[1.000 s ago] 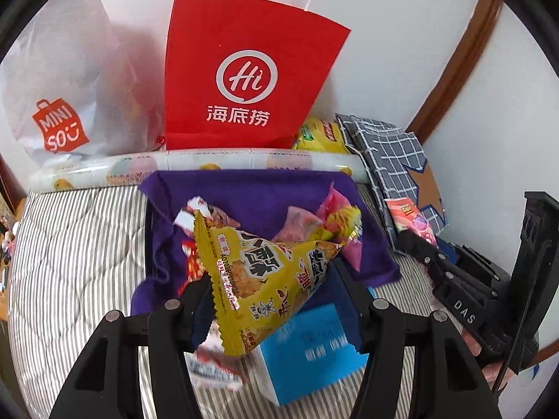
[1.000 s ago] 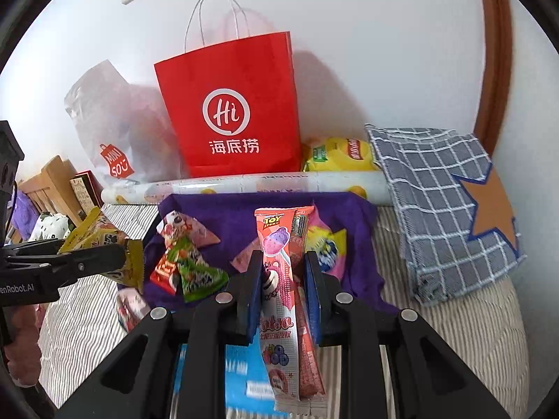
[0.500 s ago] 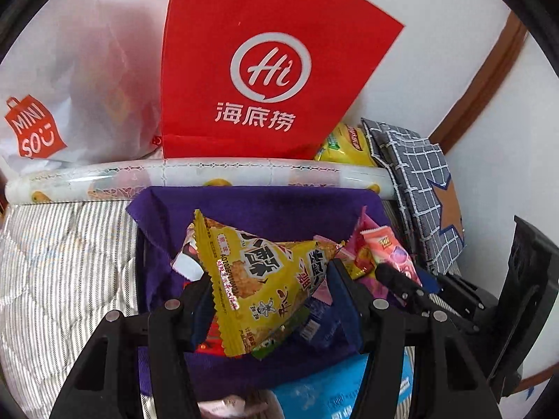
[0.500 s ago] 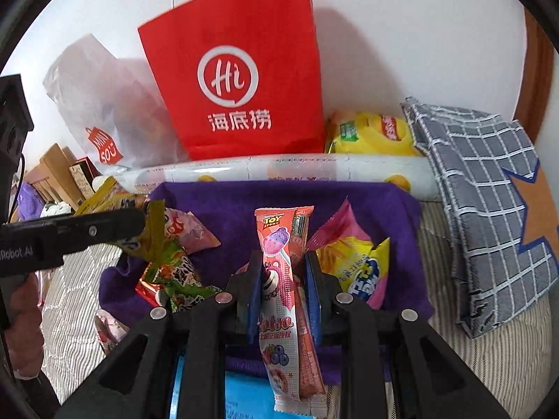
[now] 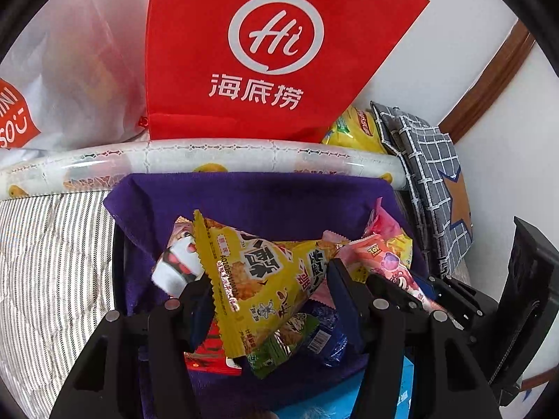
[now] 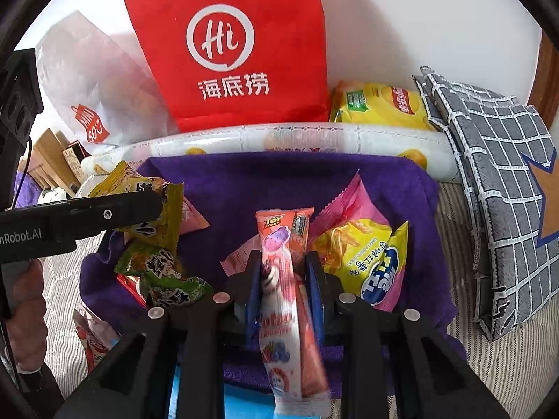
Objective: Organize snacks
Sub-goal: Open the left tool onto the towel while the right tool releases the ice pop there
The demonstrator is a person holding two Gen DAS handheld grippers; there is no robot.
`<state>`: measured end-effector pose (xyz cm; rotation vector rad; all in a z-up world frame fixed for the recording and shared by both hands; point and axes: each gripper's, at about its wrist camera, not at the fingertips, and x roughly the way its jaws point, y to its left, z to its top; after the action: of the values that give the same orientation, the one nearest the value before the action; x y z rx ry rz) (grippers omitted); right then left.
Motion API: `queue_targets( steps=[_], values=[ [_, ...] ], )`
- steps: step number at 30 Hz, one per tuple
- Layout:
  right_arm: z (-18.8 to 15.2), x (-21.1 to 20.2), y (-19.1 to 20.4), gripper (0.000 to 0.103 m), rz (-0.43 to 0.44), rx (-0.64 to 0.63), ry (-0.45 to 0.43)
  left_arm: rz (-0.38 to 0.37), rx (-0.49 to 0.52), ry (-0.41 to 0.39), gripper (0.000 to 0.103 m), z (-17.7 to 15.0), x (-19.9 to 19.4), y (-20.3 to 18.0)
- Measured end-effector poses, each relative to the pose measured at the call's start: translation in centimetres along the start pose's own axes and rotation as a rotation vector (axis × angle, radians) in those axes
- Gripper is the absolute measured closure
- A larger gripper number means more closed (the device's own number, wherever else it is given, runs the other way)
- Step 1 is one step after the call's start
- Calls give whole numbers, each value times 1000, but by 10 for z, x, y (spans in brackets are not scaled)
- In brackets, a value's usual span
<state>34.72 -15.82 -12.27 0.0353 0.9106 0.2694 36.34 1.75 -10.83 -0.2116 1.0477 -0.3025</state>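
Snacks sit part gathered: several packets already lie in the purple cloth-lined bin [image 6: 401,181], among them a yellow and pink chip bag [image 6: 370,262], a green packet [image 6: 164,276] and a red and white packet [image 5: 174,269]. Two more are on their way in. The left gripper [image 5: 269,296] is clenched on a yellow triangular snack bag [image 5: 258,272], held just above the pile. The right gripper [image 6: 283,276] has a long pink candy stick pack [image 6: 279,279] between its jaws, which are opening; the pads look barely off the wrapper, so the release over the bin seems to be starting. By my reading the job is well along but not done: at least one small packet [image 6: 87,335] lies outside on the bedding at the left, and a blue box [image 5: 380,394] sits at the near edge of the bin.

Around the bin is a striped quilted bed cover [image 5: 52,251]. Behind it lies a clear printed roll [image 6: 297,139], then a red paper bag [image 6: 230,45], a white plastic shopping bag [image 6: 91,80] and a yellow chip bag [image 6: 380,104] against a white wall. A grey checked cushion [image 6: 496,174] leans at the right, near brown wood trim [image 5: 489,80].
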Motion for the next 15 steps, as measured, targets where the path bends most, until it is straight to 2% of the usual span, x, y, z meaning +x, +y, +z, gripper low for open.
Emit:
queue_targets(
  steps=[4, 7, 8, 12, 15],
  values=[
    [-1, -2, 0, 71, -4, -6, -5, -2, -1, 12, 45, -1, 3, -2],
    [-2, -10, 0, 58, -7, -6, -22, -2, 5, 21, 44, -3, 4, -4],
    [-2, -14, 1, 51, -13, -8, -30, -1, 6, 26, 44, -3, 4, -5],
    [-7, -31, 1, 44, -37, -13, -59, 15, 6, 50, 31, -6, 1, -7],
    [-12, -47, 3, 39, -63, -7, -87, 31, 21, 44, 30, -10, -6, -12]
  ],
)
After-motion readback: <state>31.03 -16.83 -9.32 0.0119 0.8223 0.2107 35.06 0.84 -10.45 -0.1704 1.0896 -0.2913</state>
